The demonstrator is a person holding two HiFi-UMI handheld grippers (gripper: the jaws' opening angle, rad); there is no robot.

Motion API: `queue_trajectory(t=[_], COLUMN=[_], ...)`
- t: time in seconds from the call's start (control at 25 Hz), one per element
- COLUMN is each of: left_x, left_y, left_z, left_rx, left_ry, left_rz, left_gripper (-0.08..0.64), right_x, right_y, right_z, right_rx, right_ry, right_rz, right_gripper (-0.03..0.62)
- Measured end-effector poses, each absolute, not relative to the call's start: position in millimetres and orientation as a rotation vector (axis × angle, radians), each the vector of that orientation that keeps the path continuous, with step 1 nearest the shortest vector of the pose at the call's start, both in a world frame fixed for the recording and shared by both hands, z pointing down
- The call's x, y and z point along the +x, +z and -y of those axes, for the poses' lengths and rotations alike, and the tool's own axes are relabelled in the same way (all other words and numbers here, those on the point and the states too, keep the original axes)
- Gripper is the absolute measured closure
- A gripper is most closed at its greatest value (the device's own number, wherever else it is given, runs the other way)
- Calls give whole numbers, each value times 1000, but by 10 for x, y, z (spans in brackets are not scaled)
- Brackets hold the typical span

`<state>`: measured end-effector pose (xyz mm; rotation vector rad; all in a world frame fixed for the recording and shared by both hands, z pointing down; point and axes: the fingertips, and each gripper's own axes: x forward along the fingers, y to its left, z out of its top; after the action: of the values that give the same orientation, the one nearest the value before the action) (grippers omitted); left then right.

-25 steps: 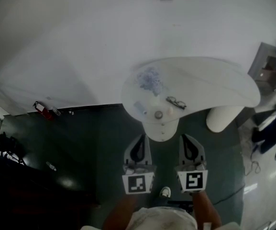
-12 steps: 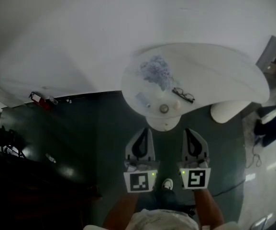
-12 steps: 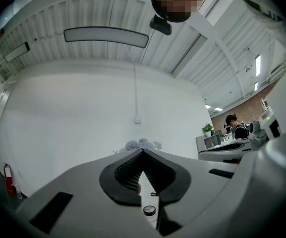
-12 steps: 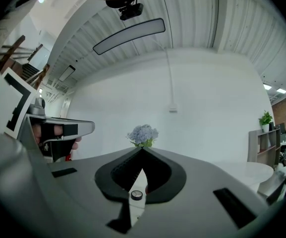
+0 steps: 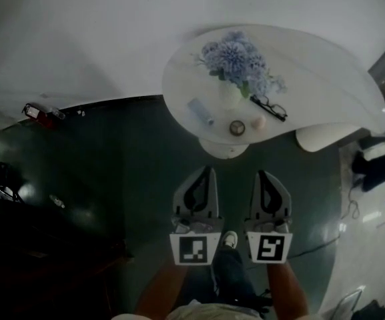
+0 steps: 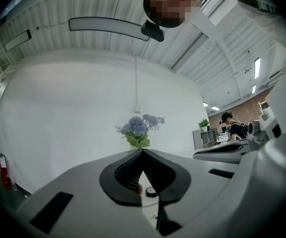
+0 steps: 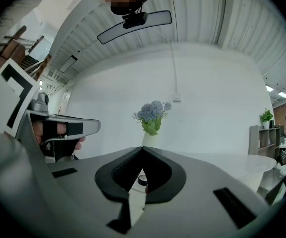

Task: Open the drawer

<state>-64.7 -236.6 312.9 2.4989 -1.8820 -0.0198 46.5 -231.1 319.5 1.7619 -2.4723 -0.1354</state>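
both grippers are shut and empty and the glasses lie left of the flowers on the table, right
No. The head view shows the glasses right of the flowers on the table, not left. The rest holds: left gripper and right gripper are shut and empty.

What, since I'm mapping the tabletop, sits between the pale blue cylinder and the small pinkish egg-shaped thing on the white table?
A small round dark-rimmed object, shown in the head view; it is too small to identify.

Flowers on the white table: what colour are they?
Pale bluish-purple flowers, clearest in the head view.
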Motion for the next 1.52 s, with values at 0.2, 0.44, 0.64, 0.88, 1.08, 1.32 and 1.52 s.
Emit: queue_trajectory(t=[0.2, 0.44, 0.64, 0.88, 1.08, 1.32, 1.52], left_x=[-653, -648, -686, -753, -750, -722, -689], left_y=[3610, 4158, 4669, 5303, 5736, 5925, 5887], left_z=[2380, 2399, 2415, 2497, 2501, 2560, 2605], left_rx=[2524, 2500, 2538, 2521, 2512, 2510, 2511], left_ry=[9, -51, -11, -17, 21, 31, 8], left_rz=[1854, 1833, 1858, 1901, 1908, 1903, 1905], left_gripper=[557, 557, 557, 557, 557, 557, 557], right_x=[385, 419, 401, 369, 402, 444, 447], right_y=[3635, 4272, 4776, 5336, 5742, 5999, 6117], right_z=[2314, 2379, 2422, 2492, 2595, 2689, 2820], right_rx=[1759, 1773, 1791, 1776, 1798, 1802, 1779], right_ry=[-141, -145, -128, -168, -143, -92, -90], right_rz=[2475, 2448, 2449, 2455, 2434, 2407, 2377], right_gripper=[589, 589, 589, 589, 589, 589, 588])
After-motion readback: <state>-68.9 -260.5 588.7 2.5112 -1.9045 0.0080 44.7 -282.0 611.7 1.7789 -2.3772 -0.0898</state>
